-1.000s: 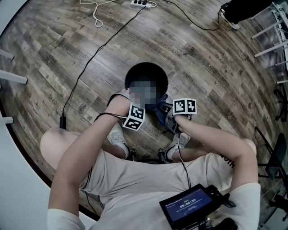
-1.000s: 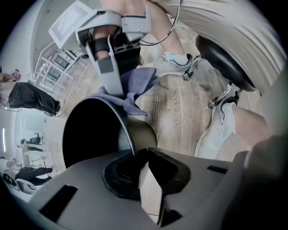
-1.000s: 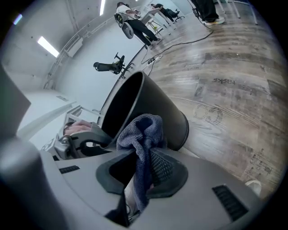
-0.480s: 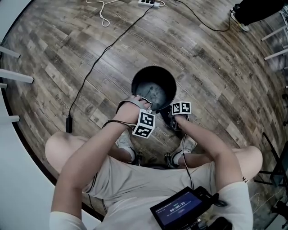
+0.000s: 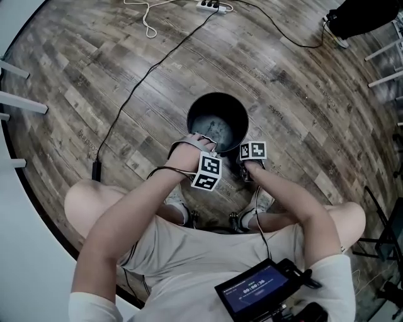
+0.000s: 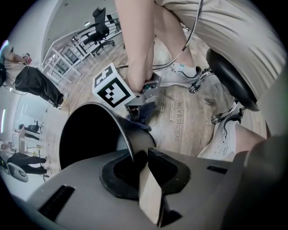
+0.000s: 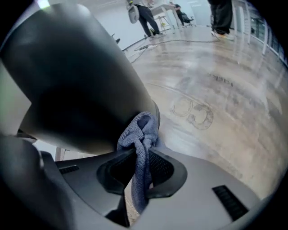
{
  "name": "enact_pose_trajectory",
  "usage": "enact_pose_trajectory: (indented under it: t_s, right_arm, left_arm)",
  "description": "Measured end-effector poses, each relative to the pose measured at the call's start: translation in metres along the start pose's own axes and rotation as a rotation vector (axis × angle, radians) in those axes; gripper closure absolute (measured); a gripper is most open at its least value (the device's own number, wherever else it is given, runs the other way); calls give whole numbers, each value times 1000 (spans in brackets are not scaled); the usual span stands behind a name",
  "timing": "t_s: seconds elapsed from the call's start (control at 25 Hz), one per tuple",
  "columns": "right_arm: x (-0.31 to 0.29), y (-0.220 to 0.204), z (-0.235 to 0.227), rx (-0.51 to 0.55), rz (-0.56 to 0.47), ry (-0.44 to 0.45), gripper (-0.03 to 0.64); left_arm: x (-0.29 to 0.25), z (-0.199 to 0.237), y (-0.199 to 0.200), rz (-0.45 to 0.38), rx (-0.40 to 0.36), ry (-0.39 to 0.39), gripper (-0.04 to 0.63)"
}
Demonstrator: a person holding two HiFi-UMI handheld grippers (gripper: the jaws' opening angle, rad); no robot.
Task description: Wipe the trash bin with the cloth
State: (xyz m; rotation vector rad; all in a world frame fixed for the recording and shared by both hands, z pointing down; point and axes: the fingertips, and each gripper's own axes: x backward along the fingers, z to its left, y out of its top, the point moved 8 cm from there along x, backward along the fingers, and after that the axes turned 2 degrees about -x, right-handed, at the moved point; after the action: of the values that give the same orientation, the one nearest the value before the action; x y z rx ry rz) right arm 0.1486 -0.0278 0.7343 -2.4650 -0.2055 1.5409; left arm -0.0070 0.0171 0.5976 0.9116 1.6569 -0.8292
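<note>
Now the bin (image 5: 189, 119) is held and wiped at the person's feet
Nearest, a screen (image 5: 258, 291) glows below the person's lap, with shoes (image 5: 261, 202) on the wood floor (image 5: 302, 94) just beyond; past them the left gripper (image 6: 143, 157) is clamped on the black bin's near rim, its jaws having just eased a touch wider with the rim between them, while the right gripper (image 7: 143, 158) beside it is closed tight on a bunched blue cloth (image 7: 143, 130) that presses against the bin's outer wall; the bin stands open on the floor; farther off a black cable (image 5: 135, 88) runs across the boards to a power strip (image 5: 211, 6)
</note>
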Motion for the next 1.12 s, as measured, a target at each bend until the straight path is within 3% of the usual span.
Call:
enact_pose_trajectory:
  t_s: [0.08,0.2,0.44,0.56,0.92,1.12]
  right_arm:
    - [21,18,11,69,-24,5,555]
    - [63,23,25,67,-29,39,555]
    - [138,17,62,10,-66,164,557]
    - [158,16,79,-10,-87,216,555]
    - [126,24,69,-20,-86,193,557]
    - [81,13,48,-13,-63,145,557]
  left_arm:
    - [0,3,-7,1,-13,9,529]
    - [1,3,-10,7,-7,-1,455]
    - [12,11,-23,4,73,-5,445]
    - [8,8,-28,29,51,3,445]
    - [5,2,-24,54,-73,-13,514]
    - [2,2,-16,53,-89,-14,534]
